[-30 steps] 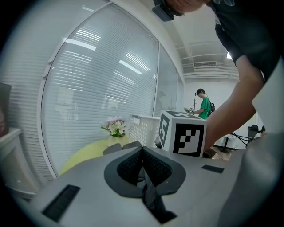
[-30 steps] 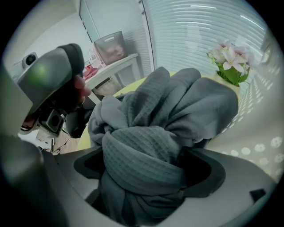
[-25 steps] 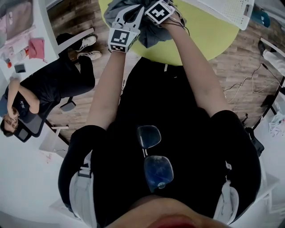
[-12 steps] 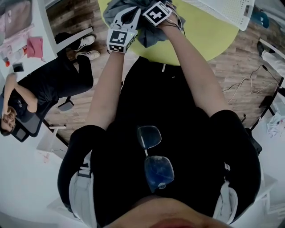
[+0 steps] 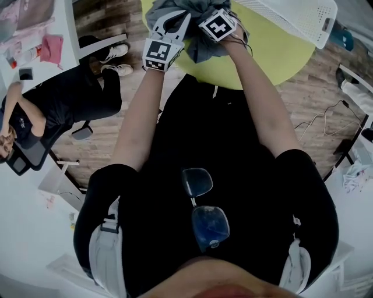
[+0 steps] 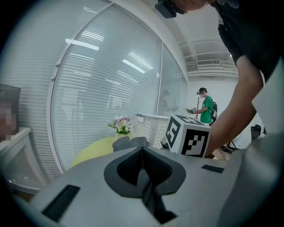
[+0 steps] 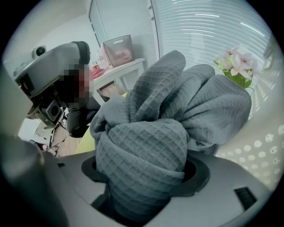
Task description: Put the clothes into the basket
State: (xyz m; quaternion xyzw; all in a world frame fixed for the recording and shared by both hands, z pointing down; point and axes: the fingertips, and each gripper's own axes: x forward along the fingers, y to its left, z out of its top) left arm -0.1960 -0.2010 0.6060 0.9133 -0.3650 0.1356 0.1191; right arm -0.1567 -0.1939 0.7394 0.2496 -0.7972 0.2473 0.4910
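Right now you are standing over the yellow-green table (image 5: 265,55) with both arms stretched forward, and the grey waffle cloth (image 7: 177,111) is lying bunched near its closer edge. Your right gripper (image 7: 144,175) is pointing steeply down into that heap. Its jaws have just been closing, and a thick fold of the cloth is filling the whole gap between them, so the pads are pressing on it from both sides. The rest of the cloth is bulging up and outward beyond the jaws in rounded folds.

Your left gripper (image 5: 173,22) is hovering just beside the right one, at the left side of the same heap, and is pointing only slightly downward. Its jaws are meeting pad against pad with nothing between them. The cloth is showing just past their tips, though whether they are touching it I cannot tell.

The white basket (image 5: 300,17) is sitting on the far right part of the table, near the cloth, with its perforated wall showing close beside the folds in the right gripper view. A small bunch of pink and white flowers (image 7: 235,62) is standing beyond the cloth, by the basket.

Off to your left a seated person (image 5: 64,102) in dark clothes is leaning back in a chair, and a pair of glasses (image 5: 201,204) is hanging from your shirt front.
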